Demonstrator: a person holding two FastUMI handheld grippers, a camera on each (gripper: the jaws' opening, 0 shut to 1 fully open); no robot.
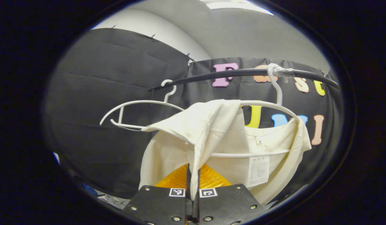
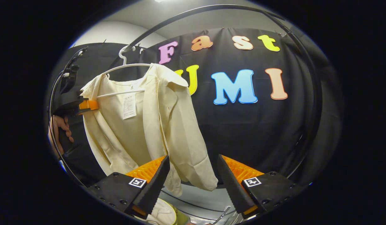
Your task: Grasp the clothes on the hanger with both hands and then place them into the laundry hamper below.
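A cream shirt [image 1: 224, 137] hangs on a white hanger [image 1: 268, 106] hooked over a black rail [image 1: 230, 74]. My left gripper [image 1: 193, 168] is shut on a fold of the shirt's shoulder, and the cloth rises up from between its fingers. In the right gripper view the same shirt [image 2: 133, 131] hangs at left on its hanger [image 2: 127, 66], with the left gripper [image 2: 86, 104] clamped on its far shoulder. My right gripper [image 2: 193, 159] stands open, and the shirt's hanging sleeve [image 2: 186, 150] drops between its spread fingers without being pressed.
An empty white hanger [image 1: 133, 103] hangs on the rail to the left of the shirt. The rail [image 2: 180, 15] curves overhead and down the right side. A hand [image 2: 58, 131] holds the left gripper. A white rounded thing [image 2: 163, 215] lies below, too cut off to identify.
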